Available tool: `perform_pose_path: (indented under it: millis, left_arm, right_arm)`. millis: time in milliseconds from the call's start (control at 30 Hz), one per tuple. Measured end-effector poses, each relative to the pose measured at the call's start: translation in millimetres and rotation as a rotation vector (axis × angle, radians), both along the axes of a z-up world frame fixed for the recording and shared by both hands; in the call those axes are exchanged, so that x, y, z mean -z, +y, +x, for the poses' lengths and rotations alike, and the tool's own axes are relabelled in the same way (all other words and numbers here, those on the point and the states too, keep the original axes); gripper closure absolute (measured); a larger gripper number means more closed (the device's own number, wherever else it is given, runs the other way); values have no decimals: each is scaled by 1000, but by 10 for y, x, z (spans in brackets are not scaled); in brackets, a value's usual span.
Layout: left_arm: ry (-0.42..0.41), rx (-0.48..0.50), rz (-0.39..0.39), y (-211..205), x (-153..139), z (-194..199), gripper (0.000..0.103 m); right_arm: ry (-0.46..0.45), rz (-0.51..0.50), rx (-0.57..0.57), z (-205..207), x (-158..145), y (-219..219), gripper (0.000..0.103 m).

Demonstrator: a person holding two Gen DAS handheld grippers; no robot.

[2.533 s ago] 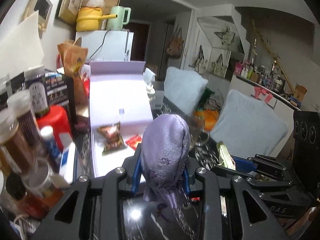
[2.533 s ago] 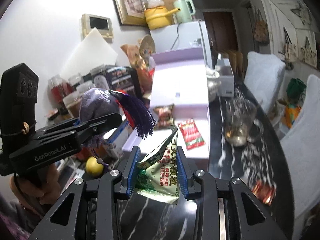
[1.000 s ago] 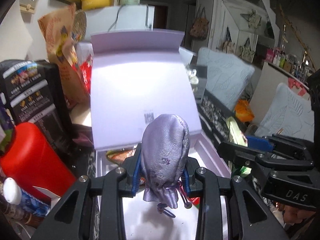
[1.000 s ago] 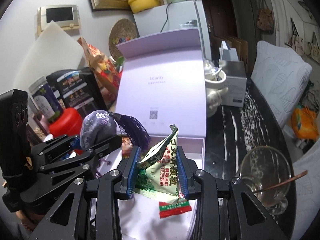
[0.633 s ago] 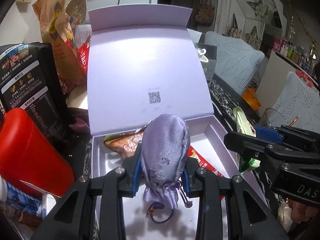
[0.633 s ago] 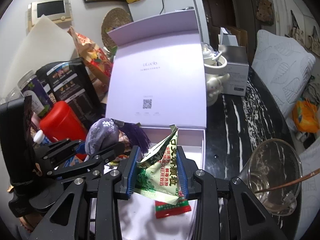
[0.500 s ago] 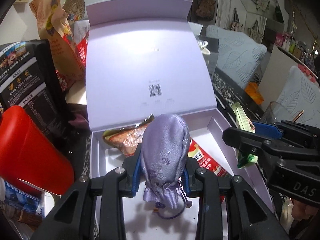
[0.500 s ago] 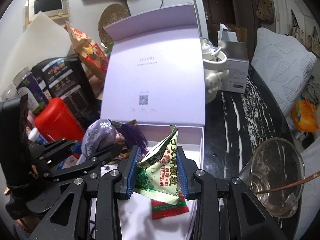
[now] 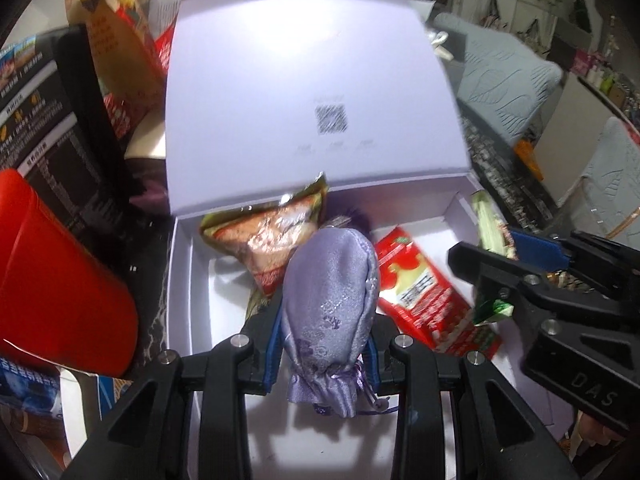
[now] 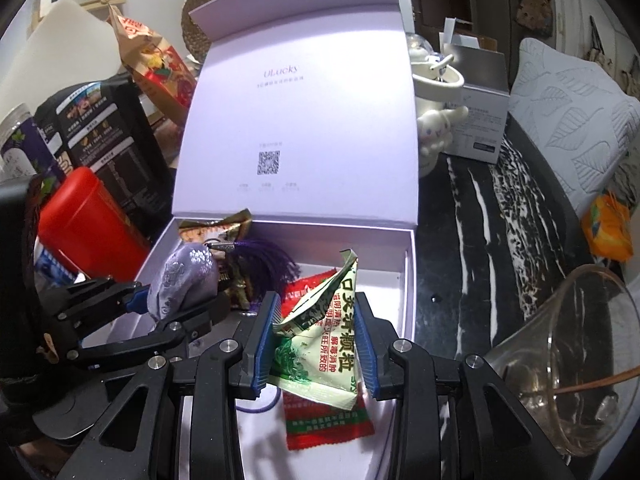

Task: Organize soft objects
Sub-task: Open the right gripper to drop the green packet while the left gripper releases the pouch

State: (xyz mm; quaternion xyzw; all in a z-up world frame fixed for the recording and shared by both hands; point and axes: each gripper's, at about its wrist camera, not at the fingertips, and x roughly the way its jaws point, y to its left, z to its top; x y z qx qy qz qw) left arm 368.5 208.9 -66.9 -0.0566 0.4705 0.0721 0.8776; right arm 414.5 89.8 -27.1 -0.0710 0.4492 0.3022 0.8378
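Hidden parts: the mouth of the lilac embroidered satin drawstring pouch (image 9: pixel 330 312) hangs between the gripper's arms, and its purple tassel (image 10: pixel 262 262) is mostly covered by the pouch body in the left wrist view
Cut off: the orange-brown foil snack bag (image 9: pixel 268 236) is partly behind the pouch; the lower edge of the red sachet with yellow print (image 9: pixel 428 296) runs under the right gripper's frame
Hard to read: the QR code on the raised lid is smeared in the left wrist view, sharp in the right; print on the black cartons at the left is too small to make out
Left gripper (image 9: pixel 324 338): blue pads pressed against both sides of the pouch, which bulges above them
Right gripper (image 10: pixel 316 336): blue pads clamped on a pale green sachet with green and red Chinese print (image 10: pixel 320 344), crumpled to a peak at the top
Pouch look: glossy lilac fabric, woven flower pattern, gathered neck with a thin purple cord looping below
Pouch place: over the left half of the open pale lilac cardboard box (image 10: pixel 410 276), just above its white floor, touching the foil snack bag
Green sachet place: over the box's right half, above the red sachet
Box surroundings: red plastic canister (image 9: pixel 56 280) just left of the box, clear glass cup (image 10: pixel 572 360) on the black marble counter (image 10: pixel 480 232) to the right
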Motion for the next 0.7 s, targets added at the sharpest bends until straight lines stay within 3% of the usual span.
perform_pose_path:
  millis: [133,233,367,433,700]
  left_arm:
    - [26,-1,-1,-4,48,30,71]
    - [57,6,15,-40,84,65,71]
    - [80,-7,-15,-50,113,101,71]
    - [82,-15,-22,-45,110,92,71]
    - [35,-24,-30,-47,-46,-56,71]
  right_arm:
    - [8,-18,1,18,59,28,66]
    - [25,-40,7,25,114,34,57]
    - [35,-43,18,5,134,4,54]
    - [31,-42,24,-11,114,-20,50]
    - [8,-23,35,-103,-48,-114,49]
